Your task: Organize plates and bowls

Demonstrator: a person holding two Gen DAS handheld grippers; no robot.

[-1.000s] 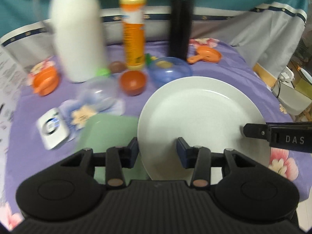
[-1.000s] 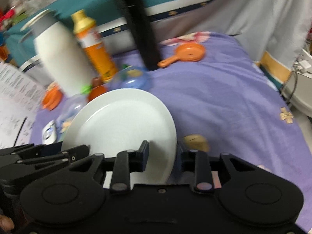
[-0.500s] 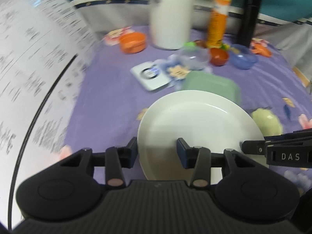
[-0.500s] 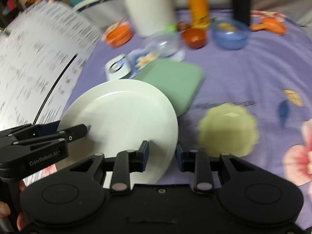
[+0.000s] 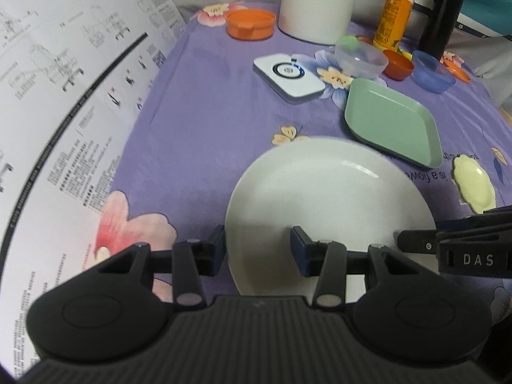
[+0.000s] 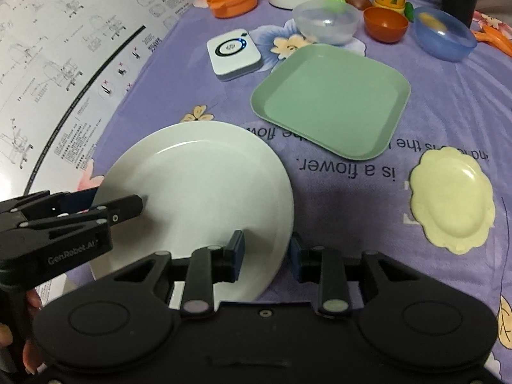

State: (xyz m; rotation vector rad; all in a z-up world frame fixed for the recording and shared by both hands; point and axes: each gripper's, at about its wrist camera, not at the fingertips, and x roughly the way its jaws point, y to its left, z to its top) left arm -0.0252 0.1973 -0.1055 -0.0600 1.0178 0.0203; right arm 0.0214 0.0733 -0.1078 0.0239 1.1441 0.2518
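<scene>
A round white plate [image 5: 326, 204] is held between both grippers above the purple cloth. My left gripper [image 5: 257, 249] is shut on its left rim, one finger over and one under. My right gripper [image 6: 265, 254] is shut on its right rim; it also shows in the left wrist view [image 5: 416, 244]. The plate also shows in the right wrist view [image 6: 198, 192]. A green square plate [image 6: 329, 96] lies beyond it. A pale yellow scalloped dish [image 6: 451, 201] lies to the right. A clear bowl [image 6: 324, 22], an orange bowl [image 6: 385, 24] and a blue bowl [image 6: 443, 33] stand behind.
A white instruction sheet [image 5: 64, 96] covers the left side. A white square device [image 6: 232, 51], an orange lidded container [image 6: 232, 0], a white jug [image 5: 316, 3], an orange bottle [image 5: 395, 9] and a black flask [image 5: 440, 22] stand at the back.
Both grippers have carried the white plate left and toward the near edge, away from the bowls. The green plate, once under it, now lies clear beyond it.
</scene>
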